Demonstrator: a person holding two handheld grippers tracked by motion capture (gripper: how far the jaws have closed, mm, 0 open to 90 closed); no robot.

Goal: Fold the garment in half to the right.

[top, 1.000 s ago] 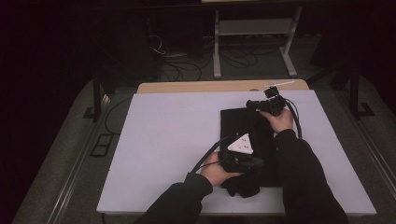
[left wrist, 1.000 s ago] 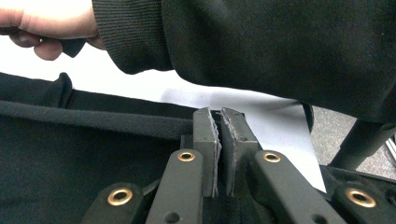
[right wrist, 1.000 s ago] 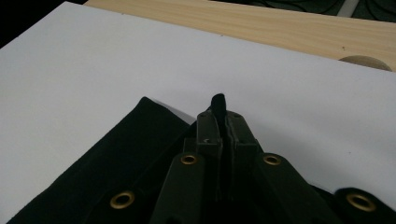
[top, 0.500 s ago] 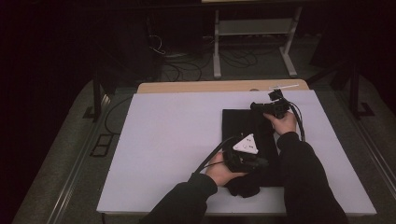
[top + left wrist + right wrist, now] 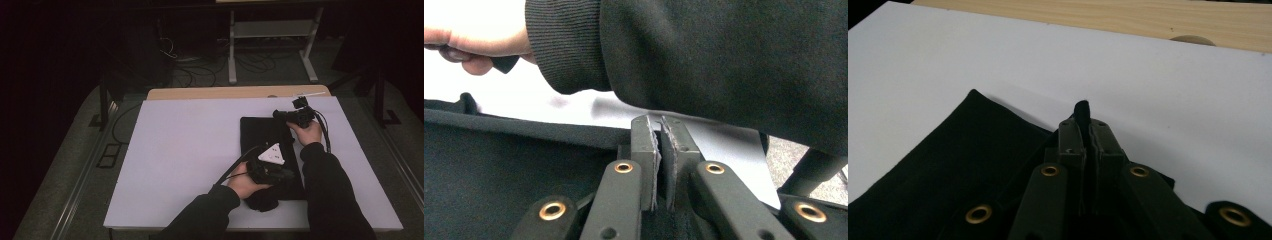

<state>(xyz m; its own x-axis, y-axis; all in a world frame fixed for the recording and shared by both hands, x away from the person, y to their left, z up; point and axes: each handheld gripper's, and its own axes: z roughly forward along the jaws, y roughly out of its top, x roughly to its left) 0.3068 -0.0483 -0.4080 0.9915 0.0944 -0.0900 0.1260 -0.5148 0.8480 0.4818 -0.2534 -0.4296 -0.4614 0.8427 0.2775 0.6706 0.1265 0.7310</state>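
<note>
From the high view, the black cloth lies on the right half of the white counter. The left hand-held gripper has slid along the near edge since a second ago, so the fold looks under way. The right hand-held gripper stays at the far corner. Dark room, cables on the floor.

Left gripper view: jaws pinched together on cloth.

Right gripper view: jaws clamped on a cloth corner, wooden strip beyond.
</note>
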